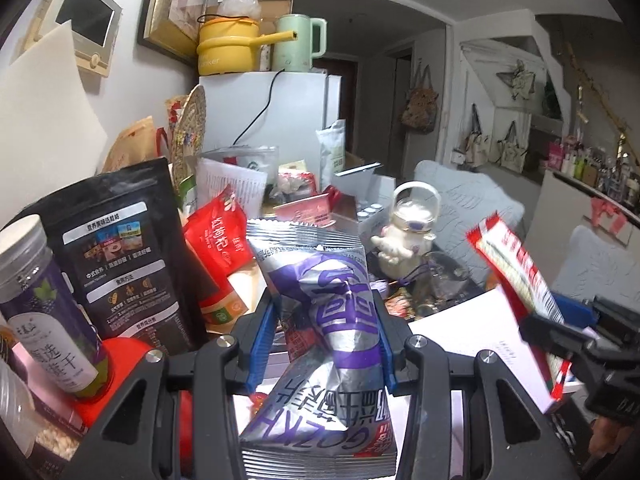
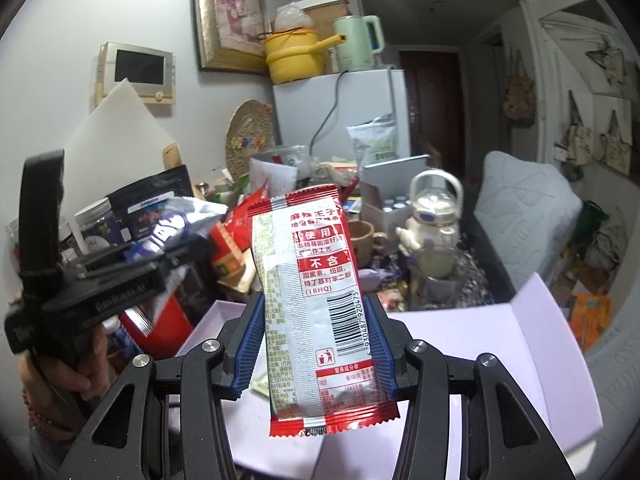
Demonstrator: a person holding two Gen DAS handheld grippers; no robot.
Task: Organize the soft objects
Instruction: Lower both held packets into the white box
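My left gripper (image 1: 325, 322) is shut on a crumpled silver and purple snack packet (image 1: 332, 312), pinched at its waist between the blue pads. In the right wrist view that packet (image 2: 176, 224) and the left gripper (image 2: 160, 258) appear at the left, held by a hand. My right gripper (image 2: 316, 326) is shut on a red and white snack packet (image 2: 312, 300), held upright with the barcode side facing the camera. The same red packet (image 1: 516, 280) shows at the right of the left wrist view. Both packets hang above a pale open box (image 2: 460, 340).
The table behind is crowded: a black pouch (image 1: 124, 256), a purple-labelled jar (image 1: 44, 300), a red bag (image 1: 220, 240), a white plush bottle (image 2: 436, 224), a mug (image 2: 364, 240). A white fridge (image 2: 340, 112) with a yellow pot (image 2: 292, 56) stands behind. A grey cushion (image 2: 524, 208) lies at the right.
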